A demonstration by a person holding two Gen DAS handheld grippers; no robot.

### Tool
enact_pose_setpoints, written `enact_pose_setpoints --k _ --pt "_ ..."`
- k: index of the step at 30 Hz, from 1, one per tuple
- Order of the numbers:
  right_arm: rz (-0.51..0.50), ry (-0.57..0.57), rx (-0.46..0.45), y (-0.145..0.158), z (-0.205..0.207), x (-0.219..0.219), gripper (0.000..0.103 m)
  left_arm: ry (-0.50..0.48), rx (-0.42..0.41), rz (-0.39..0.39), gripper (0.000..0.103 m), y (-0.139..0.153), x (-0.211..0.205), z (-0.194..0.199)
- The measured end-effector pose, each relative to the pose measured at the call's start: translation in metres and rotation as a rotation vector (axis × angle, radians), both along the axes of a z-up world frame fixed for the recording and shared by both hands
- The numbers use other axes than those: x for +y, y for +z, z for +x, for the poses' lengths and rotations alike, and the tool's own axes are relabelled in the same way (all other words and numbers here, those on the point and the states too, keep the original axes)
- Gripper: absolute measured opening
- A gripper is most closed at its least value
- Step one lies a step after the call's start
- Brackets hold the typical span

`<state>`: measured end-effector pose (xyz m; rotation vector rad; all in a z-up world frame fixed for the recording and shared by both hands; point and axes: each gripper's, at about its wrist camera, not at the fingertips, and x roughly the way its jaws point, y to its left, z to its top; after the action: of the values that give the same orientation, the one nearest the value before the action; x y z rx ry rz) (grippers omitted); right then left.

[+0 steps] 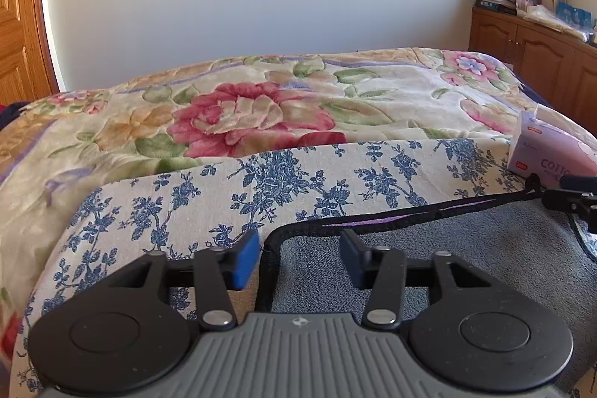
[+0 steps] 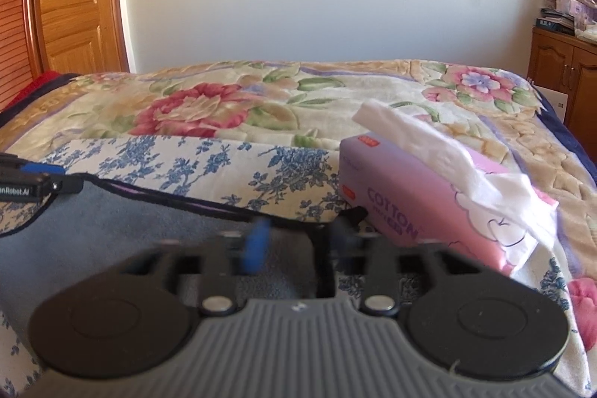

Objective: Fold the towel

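Gray towel (image 1: pixel 429 271) is laid flat on the blue-flowered cloth (image 1: pixel 298 181) at the near side of the bed, black-trimmed far edge (image 1: pixel 410 217) facing the wall.

Left gripper (image 1: pixel 300 258): fingers spread, nothing held, far-left corner of the towel sits in the gap between them. Right gripper (image 2: pixel 298 241): blurred in its own view, fingers seem parted around the far-right corner; whether fabric is pinched cannot be told.

Judged step: corner pickup before the first fold.
- Trim should be taken deep between the pads, not just at the tips, so the corner isn't dropped on lift.
- Both corners are best closed on at the same depth and lifted together, edge kept taut, so the fold line stays square.
- Only the towel should be pinched; the flowered cloth underneath could be caught with it.

Edges and room:
- Tissue box (image 2: pixel 429 207) lies just beside the right corner, loose tissue (image 2: pixel 429 144) hanging out. Tight on that side; a sideways swing could knock it.
- Left of the towel, bare cloth, then the floral blanket (image 1: pixel 242 114). Open.
- Room beyond the far edge is open across the bed.
- Near edge of the towel is hidden under the gripper bodies.
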<state>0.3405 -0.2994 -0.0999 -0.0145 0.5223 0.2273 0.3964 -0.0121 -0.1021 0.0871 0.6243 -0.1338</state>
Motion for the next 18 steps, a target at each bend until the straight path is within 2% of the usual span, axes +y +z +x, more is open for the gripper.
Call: enact_pose_setpoints --k 3,5,9,12,14,18 --pt "0.002 -0.001 -0.002 0.007 -0.004 -0.001 0.054 0.001 -0.004 0.005 0.065 0.005 -0.002 -0.006" --pt "0.005 -0.005 -0.001 0.012 -0.006 -0.001 0.055 0.0 -0.012 0.011 0.076 0.01 -0.004 -0.012" --pt "-0.007 -0.003 -0.003 0.025 -0.015 0.001 0.057 0.004 -0.017 -0.005 0.084 0.021 -0.006 -0.022" --pt "-0.008 -0.011 -0.008 0.033 -0.023 0.001 0.067 0.012 -0.02 -0.015 0.089 0.029 -0.008 -0.032" --pt "-0.002 -0.019 -0.002 0.037 -0.027 0.0 0.08 0.013 -0.024 -0.025 0.09 0.034 -0.009 -0.039" --pt "0.001 -0.023 -0.001 0.043 -0.038 0.001 0.087 0.03 -0.034 -0.034 0.094 0.044 -0.009 -0.05"
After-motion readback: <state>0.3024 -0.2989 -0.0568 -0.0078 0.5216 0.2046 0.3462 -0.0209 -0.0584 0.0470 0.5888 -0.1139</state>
